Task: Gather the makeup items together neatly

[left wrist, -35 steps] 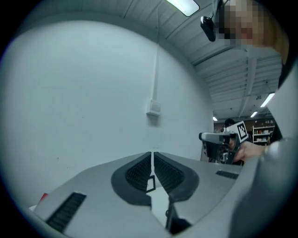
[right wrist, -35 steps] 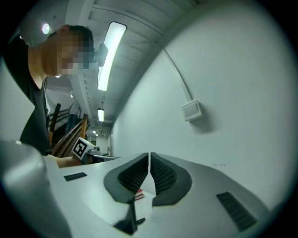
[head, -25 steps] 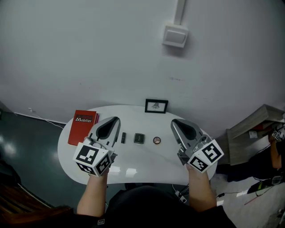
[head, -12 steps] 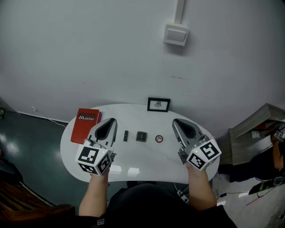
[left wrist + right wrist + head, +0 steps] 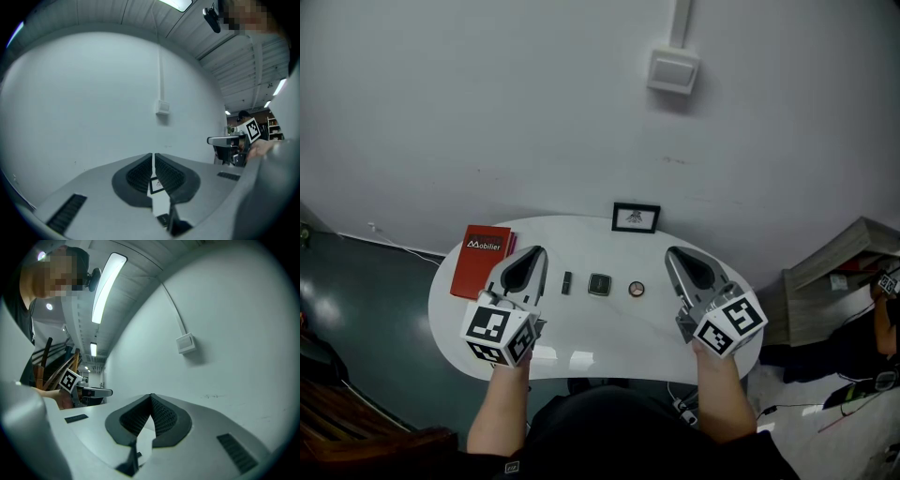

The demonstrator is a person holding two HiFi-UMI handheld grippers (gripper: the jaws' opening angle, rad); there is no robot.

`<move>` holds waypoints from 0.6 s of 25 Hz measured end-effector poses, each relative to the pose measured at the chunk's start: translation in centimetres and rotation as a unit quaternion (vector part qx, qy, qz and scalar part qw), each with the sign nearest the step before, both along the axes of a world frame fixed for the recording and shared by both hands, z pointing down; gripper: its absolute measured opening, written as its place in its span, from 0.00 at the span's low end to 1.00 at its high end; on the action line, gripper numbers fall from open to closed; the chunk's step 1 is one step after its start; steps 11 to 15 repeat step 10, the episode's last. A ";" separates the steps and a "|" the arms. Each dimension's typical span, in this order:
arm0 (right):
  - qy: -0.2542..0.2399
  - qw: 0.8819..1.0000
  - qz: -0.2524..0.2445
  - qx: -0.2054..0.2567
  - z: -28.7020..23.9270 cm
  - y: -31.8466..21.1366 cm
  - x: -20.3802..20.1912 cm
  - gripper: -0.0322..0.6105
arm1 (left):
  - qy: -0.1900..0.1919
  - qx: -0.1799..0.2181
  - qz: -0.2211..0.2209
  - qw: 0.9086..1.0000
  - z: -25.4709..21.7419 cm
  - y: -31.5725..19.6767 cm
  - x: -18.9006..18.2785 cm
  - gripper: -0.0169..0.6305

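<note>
I've got a plain white wall (image 5: 487, 122) in front, with a small white box (image 5: 673, 71) mounted on it and a conduit (image 5: 680, 19) running straight up from that. Below, a white oval table (image 5: 609, 342) stands by the wall. On the left is a dark glossy floor (image 5: 356, 309), catching reflections. Overhead there's a long tube light (image 5: 108, 284) on a ribbed ceiling (image 5: 136, 277).

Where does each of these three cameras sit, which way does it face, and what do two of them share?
Head view: on the person's head, looking steeply down at the white table; forearms, left tongs and right tongs show.
Left gripper view: on the left tongs, facing the wall; its closed tips show, picture frame beyond.
Right gripper view: on the right tongs, facing the same wall; its shut tips show.
Shared: both gripper views catch the wall box and the other tongs.
</note>
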State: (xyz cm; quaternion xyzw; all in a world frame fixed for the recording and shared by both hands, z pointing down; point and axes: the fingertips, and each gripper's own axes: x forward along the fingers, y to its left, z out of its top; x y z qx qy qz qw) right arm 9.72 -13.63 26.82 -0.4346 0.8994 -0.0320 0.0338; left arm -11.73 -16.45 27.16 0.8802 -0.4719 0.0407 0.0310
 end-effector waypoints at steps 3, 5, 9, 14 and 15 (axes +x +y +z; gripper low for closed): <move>-0.001 1.000 -0.003 0.001 0.0 0.1 -0.3 0.10 | -0.003 0.002 0.000 1.000 0.1 0.1 -0.1 0.07; -0.001 1.000 -0.005 0.000 0.0 0.2 -0.5 0.10 | -0.004 0.002 0.001 1.000 0.1 0.2 -0.2 0.07; -0.003 1.000 -0.006 -0.003 0.2 0.4 -0.7 0.10 | -0.004 0.003 0.001 1.000 0.1 0.3 -0.4 0.07; -0.004 1.000 -0.006 -0.003 0.2 0.4 -0.7 0.10 | -0.004 0.003 0.001 1.000 0.1 0.4 -0.4 0.07; -0.004 1.000 -0.006 -0.003 0.2 0.4 -0.7 0.10 | -0.004 0.003 0.001 1.000 0.1 0.4 -0.4 0.07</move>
